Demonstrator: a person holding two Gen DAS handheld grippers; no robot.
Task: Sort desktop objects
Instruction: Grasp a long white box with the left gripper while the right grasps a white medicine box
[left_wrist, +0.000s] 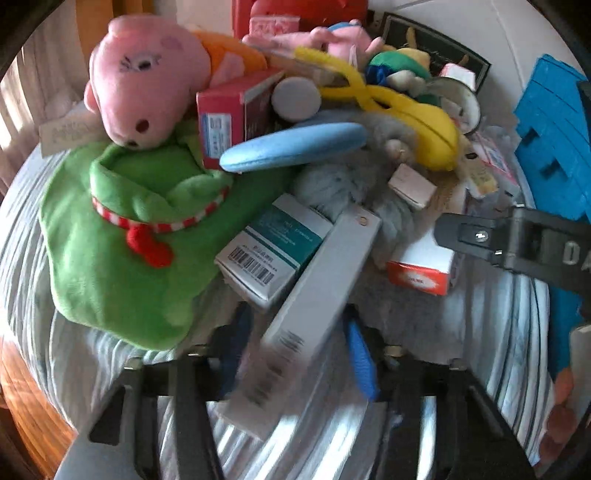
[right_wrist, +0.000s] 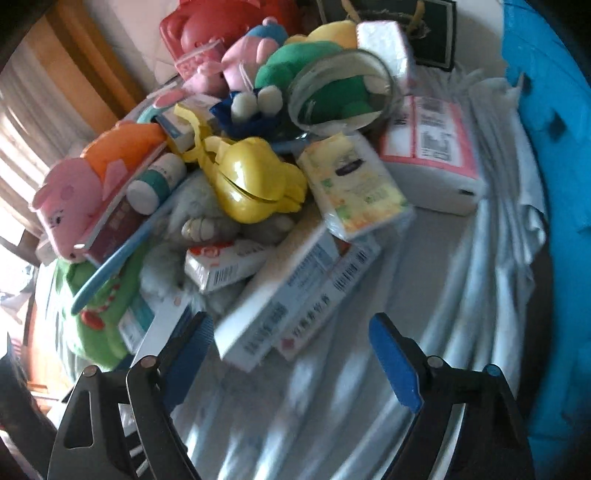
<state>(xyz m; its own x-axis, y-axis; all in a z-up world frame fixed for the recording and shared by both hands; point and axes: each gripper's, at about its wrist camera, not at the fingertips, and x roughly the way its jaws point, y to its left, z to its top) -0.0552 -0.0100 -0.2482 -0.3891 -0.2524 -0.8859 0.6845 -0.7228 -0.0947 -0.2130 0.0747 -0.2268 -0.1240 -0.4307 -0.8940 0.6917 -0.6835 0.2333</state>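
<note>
A long grey box (left_wrist: 321, 291) lies slantwise between my left gripper's (left_wrist: 298, 354) blue pads, which sit against its two long sides, shut on it. Its far end rests on a teal-and-white box (left_wrist: 269, 247) beside a green plush (left_wrist: 110, 240). My right gripper (right_wrist: 293, 356) stands open low over the striped cloth (right_wrist: 369, 406). The near end of a white-and-blue box (right_wrist: 280, 291) reaches toward its gap without touching either pad. One of its black fingers (left_wrist: 476, 236) shows at the right in the left wrist view, above a red-and-white box (left_wrist: 424, 269).
The pile holds a pink plush (left_wrist: 144, 81), a blue oval pad (left_wrist: 295, 147), a yellow clip toy (right_wrist: 255, 181), a tissue pack (right_wrist: 354, 188), a glass jar (right_wrist: 343, 92) and a white-and-pink box (right_wrist: 432, 147). A blue crate (right_wrist: 554, 184) stands at the right. A wooden edge (left_wrist: 26, 380) shows at the lower left.
</note>
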